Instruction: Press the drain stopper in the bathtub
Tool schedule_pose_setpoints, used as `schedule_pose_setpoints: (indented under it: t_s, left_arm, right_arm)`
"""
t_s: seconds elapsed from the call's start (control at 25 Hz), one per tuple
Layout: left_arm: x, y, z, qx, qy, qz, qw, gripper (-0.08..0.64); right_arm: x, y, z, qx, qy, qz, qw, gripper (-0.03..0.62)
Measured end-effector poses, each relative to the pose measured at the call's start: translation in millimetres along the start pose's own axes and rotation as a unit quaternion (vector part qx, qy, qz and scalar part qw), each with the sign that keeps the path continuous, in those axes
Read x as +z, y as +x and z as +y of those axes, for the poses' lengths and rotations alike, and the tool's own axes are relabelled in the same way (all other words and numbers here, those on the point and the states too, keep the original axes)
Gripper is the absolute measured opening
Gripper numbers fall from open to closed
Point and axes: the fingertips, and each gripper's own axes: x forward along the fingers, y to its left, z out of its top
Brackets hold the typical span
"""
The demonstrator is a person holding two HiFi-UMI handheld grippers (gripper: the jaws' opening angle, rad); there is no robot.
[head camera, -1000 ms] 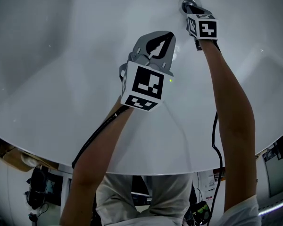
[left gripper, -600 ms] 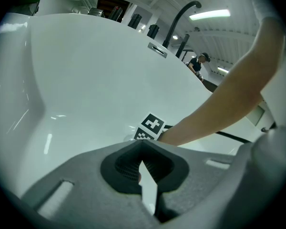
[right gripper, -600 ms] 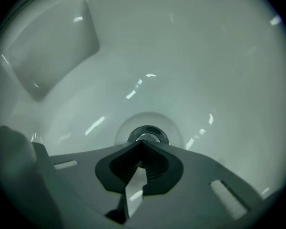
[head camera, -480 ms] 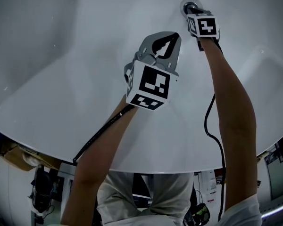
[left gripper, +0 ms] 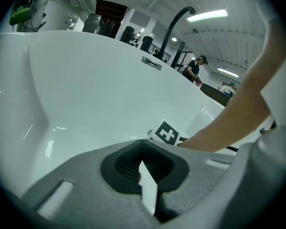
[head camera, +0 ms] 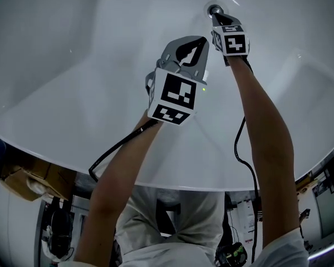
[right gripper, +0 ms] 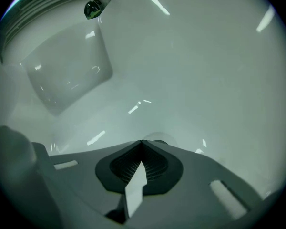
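Note:
The chrome drain stopper [head camera: 214, 8] sits in the floor of the white bathtub [head camera: 100, 65], at the top of the head view. My right gripper [head camera: 217, 17] is shut with nothing between its jaws, and its tips are at the stopper's near edge. In the right gripper view the closed tips [right gripper: 142, 143] cover most of the stopper [right gripper: 158, 138]; whether they touch it I cannot tell. My left gripper [head camera: 201, 40] hangs shut and empty above the tub floor, nearer to me and left of the right forearm. Its own view shows its shut jaws [left gripper: 142, 142] pointing at the right gripper's marker cube [left gripper: 168, 132].
The tub's rim [head camera: 156, 179] curves across in front of the person. A black arched faucet [left gripper: 174, 25] and an overflow plate [left gripper: 151, 62] stand on the far rim. A person [left gripper: 195, 68] stands in the room beyond. A chrome fitting [right gripper: 92, 8] shows above the tub's sloped end.
The head view has tilted a little, so the drain and both grippers sit slightly further left. The right gripper stays at the stopper. Both grippers remain shut.

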Motion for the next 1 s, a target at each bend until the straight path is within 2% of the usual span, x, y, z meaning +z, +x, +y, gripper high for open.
schedule_pose_setpoints:
  t_s: [0.12,0.24,0.4,0.52,0.6,0.8,1.0]
  left_arm:
    - [14,-8,-2,0.005,-0.002,-0.005,1.0000,-0.002]
    - [22,-14,-6,0.008,-0.005,-0.004,0.9999,-0.002]
    - [33,-28,-13,0.009,-0.004,-0.003,0.9999,-0.002]
    - [39,-41,-25,0.004,-0.001,-0.001,1.0000,-0.002]
    - [43,-48,-32,0.002,0.003,0.000,1.0000,-0.002]
    - [55,-71,-49,0.000,0.011,0.007,0.9999,-0.002]
    - [69,-104,-75,-0.008,0.018,0.014,0.9997,-0.002]
  right_arm:
    - [7,-19,6,0.009,-0.008,0.001,1.000,0.003]
    - [5,-32,23,0.046,-0.030,0.019,0.998,0.003]
    - [8,-56,34,0.064,-0.010,0.013,0.998,0.003]
    - [3,-79,45,0.078,-0.018,0.014,0.997,0.003]
    - [1,-93,48,0.076,-0.026,0.008,0.997,0.003]
    - [7,-137,48,0.060,-0.001,-0.013,0.998,0.003]
    - [16,-190,57,0.051,-0.024,-0.039,0.998,0.003]
